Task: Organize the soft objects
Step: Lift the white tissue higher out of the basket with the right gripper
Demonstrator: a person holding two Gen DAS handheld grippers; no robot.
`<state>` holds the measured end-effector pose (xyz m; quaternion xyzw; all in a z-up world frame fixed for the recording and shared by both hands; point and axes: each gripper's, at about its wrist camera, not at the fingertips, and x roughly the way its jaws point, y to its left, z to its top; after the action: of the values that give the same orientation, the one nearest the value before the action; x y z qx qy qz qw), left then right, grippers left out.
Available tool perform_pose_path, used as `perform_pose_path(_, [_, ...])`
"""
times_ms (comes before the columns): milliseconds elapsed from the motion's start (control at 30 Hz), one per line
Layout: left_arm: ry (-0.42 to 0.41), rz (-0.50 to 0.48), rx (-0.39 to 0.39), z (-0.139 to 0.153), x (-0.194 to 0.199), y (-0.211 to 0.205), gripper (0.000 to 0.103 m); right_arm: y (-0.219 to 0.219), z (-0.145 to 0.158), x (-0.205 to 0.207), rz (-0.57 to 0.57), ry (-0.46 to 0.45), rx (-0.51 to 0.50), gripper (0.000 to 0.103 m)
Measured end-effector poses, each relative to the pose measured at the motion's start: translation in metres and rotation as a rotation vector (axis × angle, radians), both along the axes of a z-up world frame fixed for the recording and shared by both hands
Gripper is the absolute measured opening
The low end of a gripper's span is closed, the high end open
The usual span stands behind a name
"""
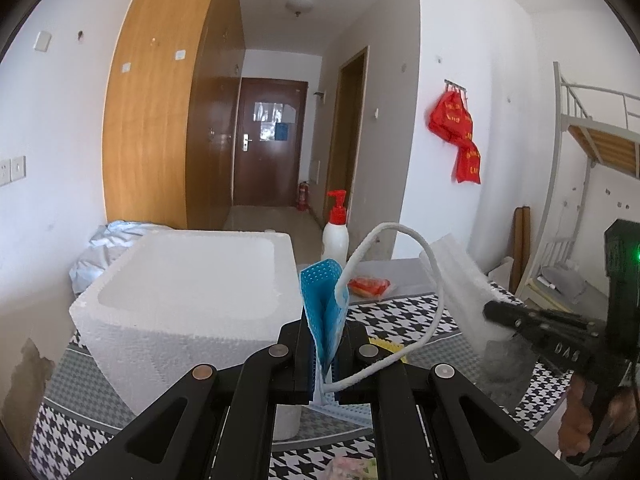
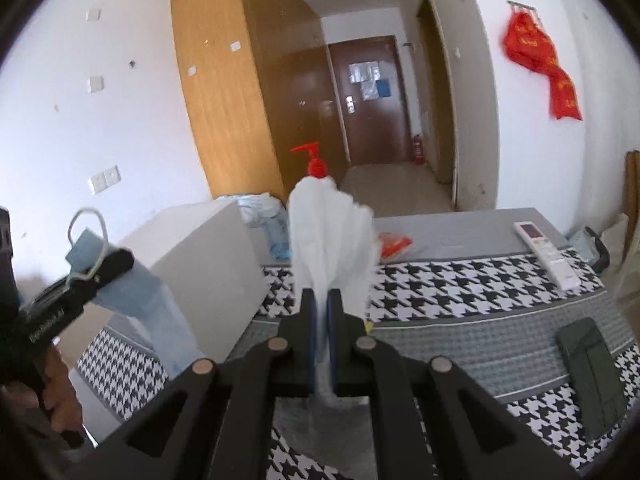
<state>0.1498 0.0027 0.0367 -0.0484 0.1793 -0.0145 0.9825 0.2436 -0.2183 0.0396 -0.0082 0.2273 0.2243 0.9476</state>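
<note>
left gripper (image 1: 323,344) pinches blue face mask (image 1: 322,300) | right gripper (image 2: 322,320) pinches white cloth (image 2: 332,240) | risk: mask's loose ear loop (image 1: 400,232) may snag on foam box (image 1: 180,280)

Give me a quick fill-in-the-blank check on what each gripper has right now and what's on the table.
1. The left gripper is shut on a blue face mask with a ____ ear loop.
2. The right gripper is shut on a ____ mask.
3. The pump bottle behind the foam box has a ____ pump.
4. The remote control lies on the table to the ____ of the right gripper.

Missing words: white; white; red; right
</note>
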Motion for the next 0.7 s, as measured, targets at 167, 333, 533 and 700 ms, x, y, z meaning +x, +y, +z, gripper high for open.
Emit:
perform_pose_path(167, [0.003, -0.010, -0.009, -0.003, 0.002, 0.001, 0.006, 0.004, 0.002, -0.002, 0.030, -0.010, -0.027, 0.008])
perform_pose_path(333, [0.009, -0.015, -0.011, -0.004, 0.003, 0.001, 0.006, 0.008, -0.012, 0.004, 0.041, 0.046, -0.053, 0.008])
perform_pose_path(533, [0.017, -0.013, -0.010, -0.005, 0.005, 0.002, 0.006, 0.014, -0.033, 0.014, 0.065, 0.137, -0.095, 0.010])
perform_pose_path(700, [0.027, -0.012, -0.011, -0.007, 0.009, 0.001, 0.006, 0.016, -0.044, 0.016, 0.078, 0.179, -0.119, 0.033])
